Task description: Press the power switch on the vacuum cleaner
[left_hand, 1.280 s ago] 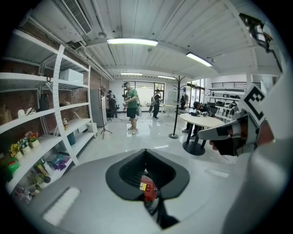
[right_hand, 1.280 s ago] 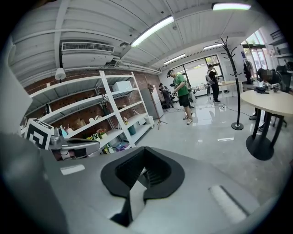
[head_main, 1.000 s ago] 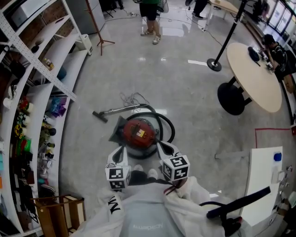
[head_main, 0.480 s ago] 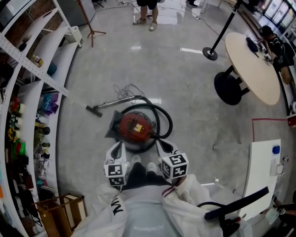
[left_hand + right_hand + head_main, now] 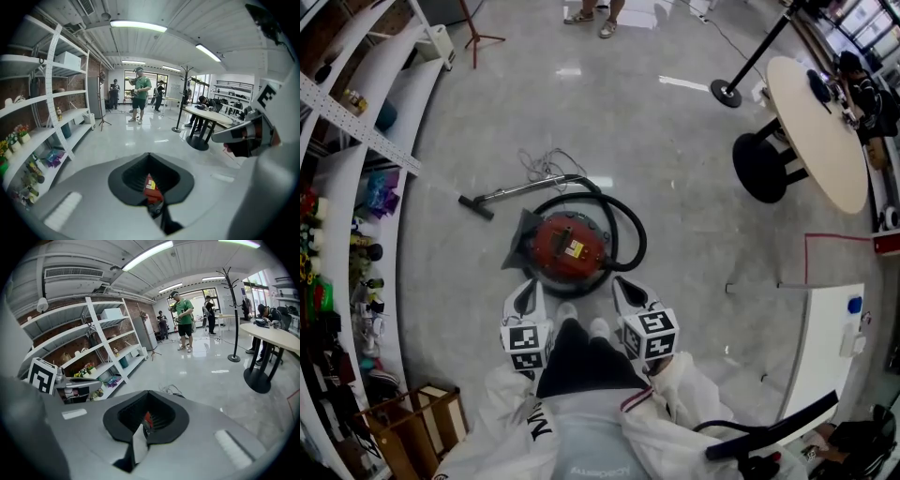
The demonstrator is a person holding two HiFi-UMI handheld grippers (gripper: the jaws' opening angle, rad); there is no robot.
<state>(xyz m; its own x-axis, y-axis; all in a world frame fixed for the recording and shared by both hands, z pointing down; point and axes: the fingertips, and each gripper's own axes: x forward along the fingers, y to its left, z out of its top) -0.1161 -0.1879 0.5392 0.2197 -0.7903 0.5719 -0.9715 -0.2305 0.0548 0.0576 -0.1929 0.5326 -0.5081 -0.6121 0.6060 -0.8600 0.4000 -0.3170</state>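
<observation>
Camera's tipped down a touch. Vacuum (image 5: 570,246) is on the floor (image 5: 675,169) just ahead of left gripper (image 5: 523,298) and right gripper (image 5: 628,291) (both closed, empty). Approach stage, I'd say. Next move: reach down for the switch.

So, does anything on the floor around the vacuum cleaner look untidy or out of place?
Yes, a little. The hose loops around the vacuum cleaner, its pipe lies flat on the floor, and a loose cord is tangled just beyond it. Nothing looks spilled or broken.

Red vacuum cleaner (image 5: 569,249) on grey floor (image 5: 675,169)
</observation>
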